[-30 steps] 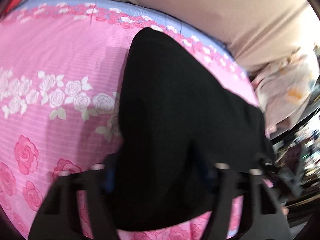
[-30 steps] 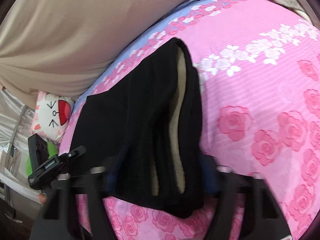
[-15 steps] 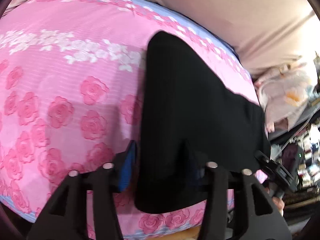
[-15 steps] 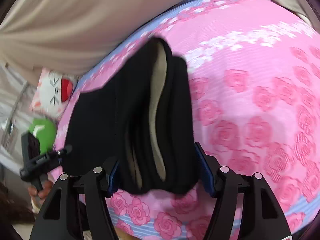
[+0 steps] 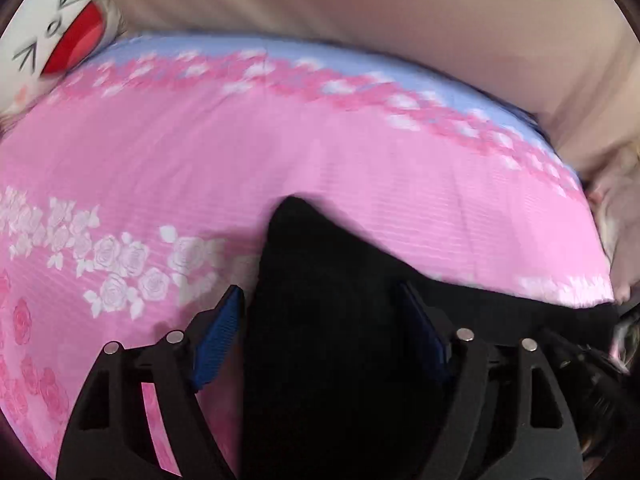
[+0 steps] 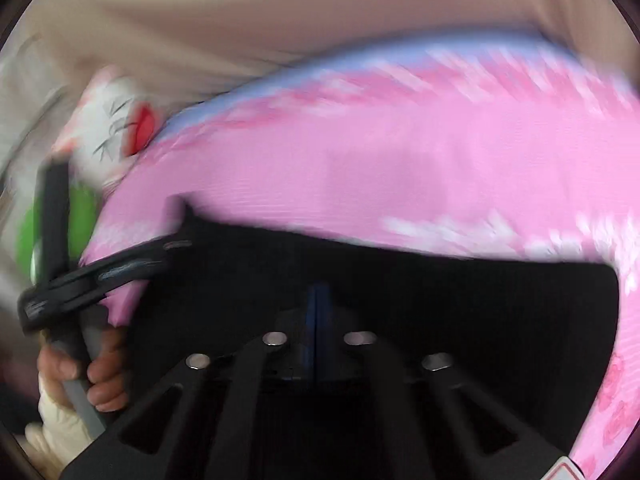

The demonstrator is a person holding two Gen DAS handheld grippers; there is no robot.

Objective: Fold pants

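On pink bedsheet (image 5: 360, 168), black pants (image 5: 340, 320) (blurred, seemingly folded) lie.

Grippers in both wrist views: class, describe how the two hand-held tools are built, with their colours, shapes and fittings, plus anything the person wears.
Each gripper, left gripper and right gripper, has black plastic fingers with triangular cut-outs, round silver fasteners and ribbed blue pads. The left tool has a grey handle; a cream sleeve cuff shows below the hand.
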